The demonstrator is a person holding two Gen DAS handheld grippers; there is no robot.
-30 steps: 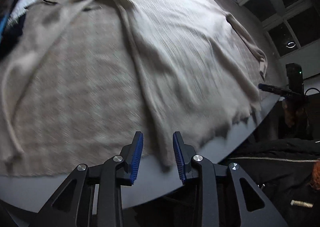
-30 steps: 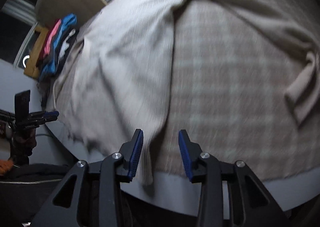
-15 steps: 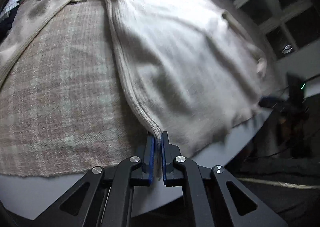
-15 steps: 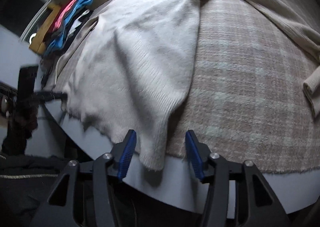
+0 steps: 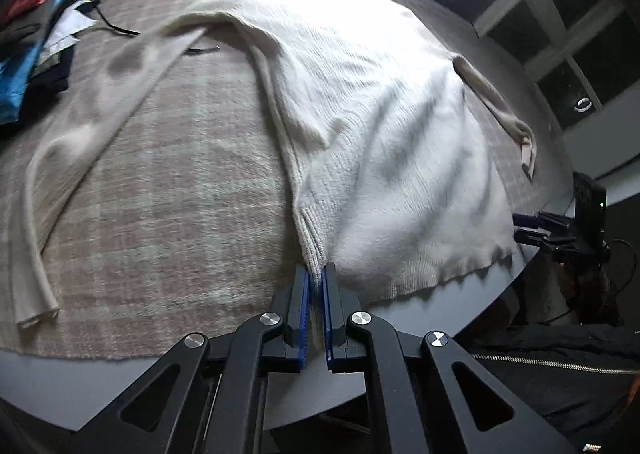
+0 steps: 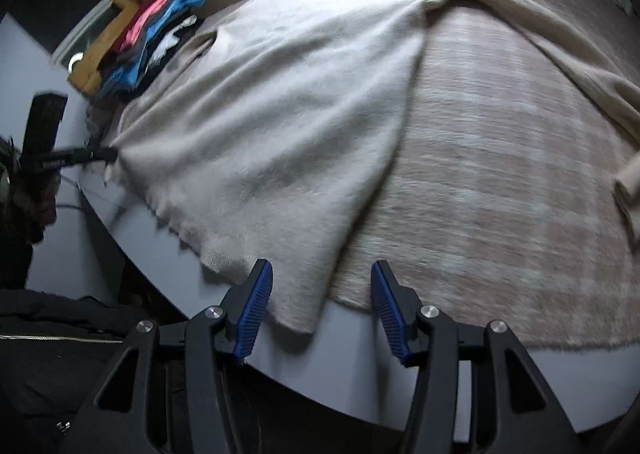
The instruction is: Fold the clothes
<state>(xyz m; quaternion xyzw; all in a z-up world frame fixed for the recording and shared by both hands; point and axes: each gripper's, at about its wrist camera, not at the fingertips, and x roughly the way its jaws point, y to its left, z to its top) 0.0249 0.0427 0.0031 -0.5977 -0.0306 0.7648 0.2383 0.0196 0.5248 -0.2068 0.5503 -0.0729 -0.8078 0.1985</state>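
At the near edge of the worktop [image 5: 100, 382], the left gripper [image 5: 315, 286] has its jaws clamped on the hem corner of the cream sweater [image 5: 360, 94], pulling a ridge of knit toward the edge. The right gripper [image 6: 322, 286] hangs with jaws apart around the sweater's other hem corner [image 6: 304, 314], which droops over the edge. The sweater lies spread on a plaid blanket [image 5: 168, 214] covering the worktop. A pile of coloured clothes [image 5: 48, 14] sits at the far corner.
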